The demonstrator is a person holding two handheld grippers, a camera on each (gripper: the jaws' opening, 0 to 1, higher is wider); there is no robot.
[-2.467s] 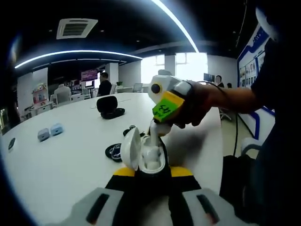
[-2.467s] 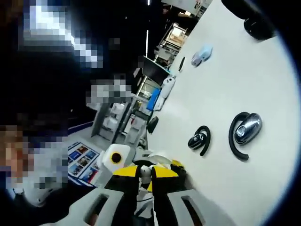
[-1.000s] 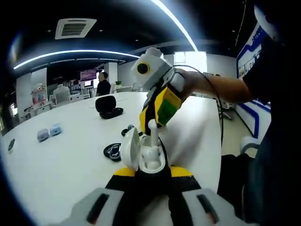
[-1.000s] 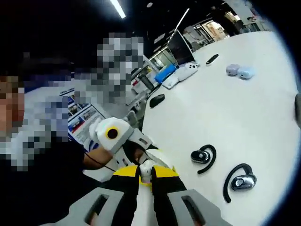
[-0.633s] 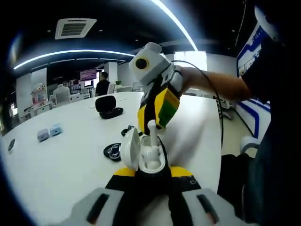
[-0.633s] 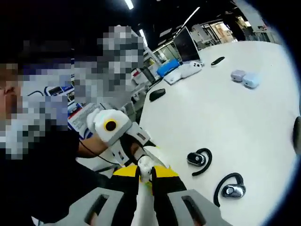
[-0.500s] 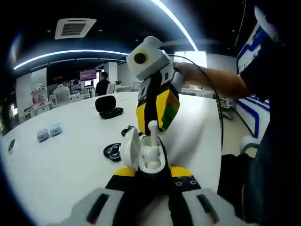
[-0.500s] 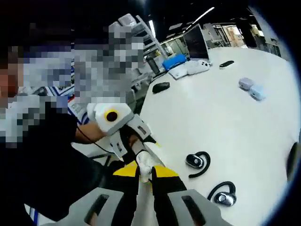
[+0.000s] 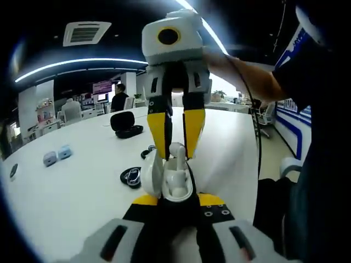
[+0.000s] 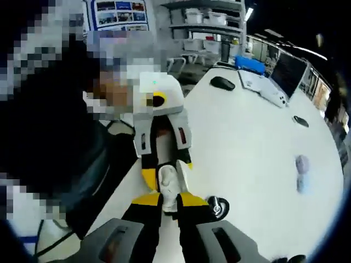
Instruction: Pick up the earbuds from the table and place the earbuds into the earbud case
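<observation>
The white desk (image 9: 66, 181) spreads wide to the left, with black earhook earbuds (image 9: 131, 176) lying near the work. The left claw (image 9: 171, 204) clamps the open earbud case (image 9: 167, 181) upright. The right claw (image 9: 175, 143) pinches a white earbud (image 9: 177, 152) just above its socket. A straight, slow descent should seat it well. The desk edge runs close on the right.
</observation>
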